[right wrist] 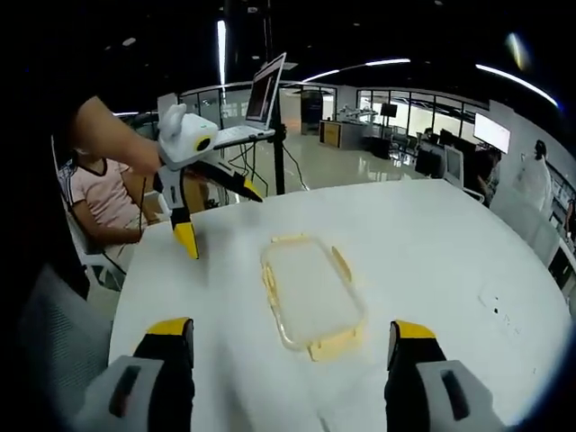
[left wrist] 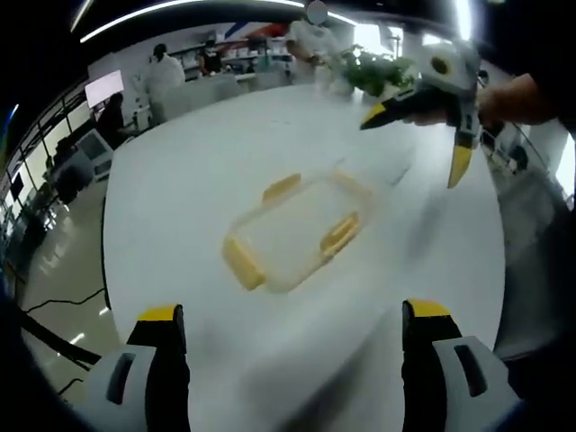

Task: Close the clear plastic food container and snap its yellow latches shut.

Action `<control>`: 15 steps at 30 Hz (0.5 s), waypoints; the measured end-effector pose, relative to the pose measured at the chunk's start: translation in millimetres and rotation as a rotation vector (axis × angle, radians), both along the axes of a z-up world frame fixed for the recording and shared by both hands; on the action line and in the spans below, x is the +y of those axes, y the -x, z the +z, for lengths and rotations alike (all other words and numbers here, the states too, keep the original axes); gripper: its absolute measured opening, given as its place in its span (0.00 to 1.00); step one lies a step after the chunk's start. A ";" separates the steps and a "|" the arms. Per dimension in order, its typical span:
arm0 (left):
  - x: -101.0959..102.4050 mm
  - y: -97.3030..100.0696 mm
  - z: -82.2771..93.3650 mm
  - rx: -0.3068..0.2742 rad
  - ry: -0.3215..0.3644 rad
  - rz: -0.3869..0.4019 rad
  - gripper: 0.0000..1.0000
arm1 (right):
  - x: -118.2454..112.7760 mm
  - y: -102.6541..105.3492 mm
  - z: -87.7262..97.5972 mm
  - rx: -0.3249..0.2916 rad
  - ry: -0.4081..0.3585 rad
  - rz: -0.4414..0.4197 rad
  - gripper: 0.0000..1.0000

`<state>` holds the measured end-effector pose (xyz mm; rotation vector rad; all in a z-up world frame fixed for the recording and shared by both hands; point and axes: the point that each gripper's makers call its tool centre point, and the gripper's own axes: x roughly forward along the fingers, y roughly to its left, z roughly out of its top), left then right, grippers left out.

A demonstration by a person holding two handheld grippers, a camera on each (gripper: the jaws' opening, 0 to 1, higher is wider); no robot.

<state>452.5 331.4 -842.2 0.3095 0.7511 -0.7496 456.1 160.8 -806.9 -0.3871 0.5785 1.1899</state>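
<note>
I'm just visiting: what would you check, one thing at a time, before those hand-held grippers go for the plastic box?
1. Container within reach, flat on the white table: ok.
2. Lid seated on the container: cannot tell; clear plastic and blur hide the seam.
3. Yellow latches snapped down: cannot tell, though several look splayed outward.
4. Left hand-held gripper open and empty: ok, jaws spread wide.
5. Right hand-held gripper open and empty: ok, jaws spread wide.
6. Both grippers clear of the container: ok, each held above the table, apart from it.
</note>
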 end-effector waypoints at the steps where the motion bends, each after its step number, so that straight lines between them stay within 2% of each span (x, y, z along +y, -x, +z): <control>1: -0.5 -1.3 -0.2 -0.001 -0.004 -0.008 0.99 | -0.2 -0.9 -0.3 -0.002 0.003 0.002 0.89; 9: -3.5 -16.0 1.7 -0.006 -0.020 -0.059 0.99 | 0.7 -14.1 0.1 -0.015 0.025 0.033 0.89; 15: -7.5 -22.9 4.2 -0.021 -0.050 -0.132 0.99 | -0.4 -25.0 1.0 -0.027 0.041 0.062 0.86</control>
